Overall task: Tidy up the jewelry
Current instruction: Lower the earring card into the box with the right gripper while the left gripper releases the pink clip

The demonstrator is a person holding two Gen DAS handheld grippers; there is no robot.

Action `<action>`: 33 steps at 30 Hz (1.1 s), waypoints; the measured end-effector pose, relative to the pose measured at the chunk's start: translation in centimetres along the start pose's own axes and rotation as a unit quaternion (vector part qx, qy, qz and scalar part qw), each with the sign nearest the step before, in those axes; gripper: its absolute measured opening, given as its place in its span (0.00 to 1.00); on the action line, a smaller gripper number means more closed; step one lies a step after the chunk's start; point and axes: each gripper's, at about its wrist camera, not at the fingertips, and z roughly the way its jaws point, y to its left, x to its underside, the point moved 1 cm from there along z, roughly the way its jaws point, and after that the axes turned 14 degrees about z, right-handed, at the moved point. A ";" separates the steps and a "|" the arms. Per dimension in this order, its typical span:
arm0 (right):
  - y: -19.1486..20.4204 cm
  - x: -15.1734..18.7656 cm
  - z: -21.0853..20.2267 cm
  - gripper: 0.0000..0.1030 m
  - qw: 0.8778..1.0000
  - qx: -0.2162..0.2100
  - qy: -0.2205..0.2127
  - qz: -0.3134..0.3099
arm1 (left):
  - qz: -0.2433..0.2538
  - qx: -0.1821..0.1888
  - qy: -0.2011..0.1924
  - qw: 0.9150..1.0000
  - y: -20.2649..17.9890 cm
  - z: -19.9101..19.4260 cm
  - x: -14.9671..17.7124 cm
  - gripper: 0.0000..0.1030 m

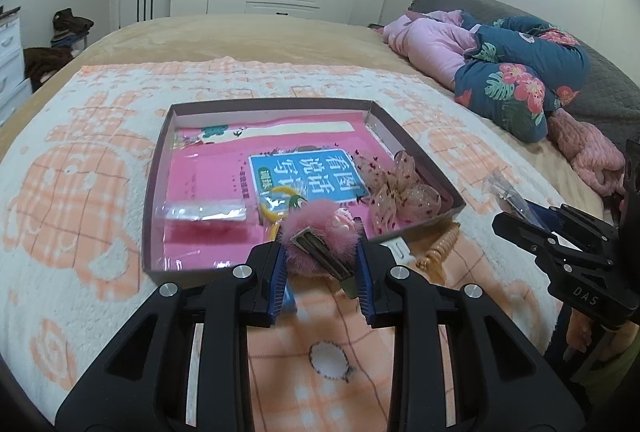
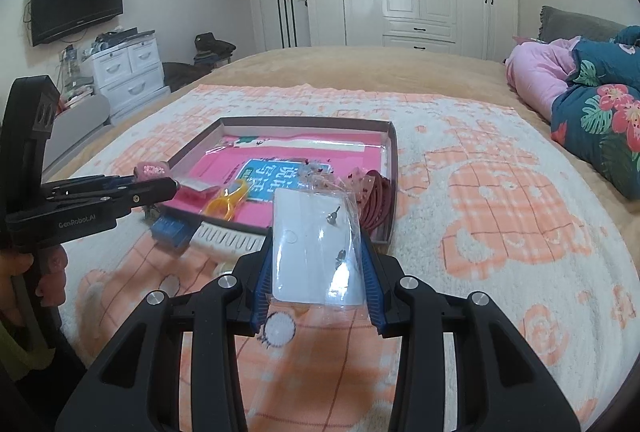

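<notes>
A shallow brown box [image 1: 416,147] lined with a pink book lies on the towel-covered bed; it also shows in the right wrist view [image 2: 394,151]. My left gripper [image 1: 320,264] is shut on a pink fluffy hair clip [image 1: 320,236] at the box's near edge. My right gripper [image 2: 316,272] is shut on a clear bag with a white earring card [image 2: 312,244], held just before the box's near right corner. In the box lie a yellow ring toy [image 1: 276,201], a small clear packet [image 1: 206,211] and a sheer pink bow [image 1: 400,191].
A cream beaded band [image 1: 438,248] lies on the towel [image 1: 80,191] by the box's near corner. A blue comb-like piece [image 2: 172,232] and a white strip [image 2: 228,240] lie before the box. Folded quilts [image 1: 500,71] are piled at the right.
</notes>
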 end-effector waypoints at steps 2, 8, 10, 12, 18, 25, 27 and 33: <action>0.1 -0.2 0.4 0.36 1.000 0.002 0.000 -0.002 | 0.000 0.000 -0.001 1.000 0.1 0.3 -0.3 0.21; 0.4 -1.0 1.6 0.36 1.000 0.005 0.002 -0.007 | -0.007 -0.001 0.001 1.000 0.9 1.3 -0.9 0.21; 0.5 -1.2 2.1 0.36 1.000 0.006 0.003 -0.009 | -0.011 -0.002 0.003 1.000 1.3 1.6 -0.9 0.21; 0.6 -1.6 2.7 0.36 1.000 0.008 0.004 -0.011 | -0.013 -0.005 0.005 1.000 1.6 2.0 -1.1 0.21; 0.8 -2.5 4.6 0.36 1.000 0.013 0.011 -0.014 | -0.028 -0.008 0.014 0.999 2.9 3.5 -1.5 0.21; 0.9 -3.2 7.1 0.36 0.999 0.022 0.023 -0.022 | -0.030 -0.019 0.022 0.999 4.1 5.1 -2.1 0.21; 0.9 -3.3 7.9 0.36 0.999 0.025 0.029 -0.022 | -0.032 -0.023 0.024 0.999 4.6 5.7 -2.3 0.21; 1.2 -3.6 10.1 0.36 0.998 0.031 0.044 -0.024 | -0.040 -0.033 0.029 0.998 5.7 6.8 -2.2 0.21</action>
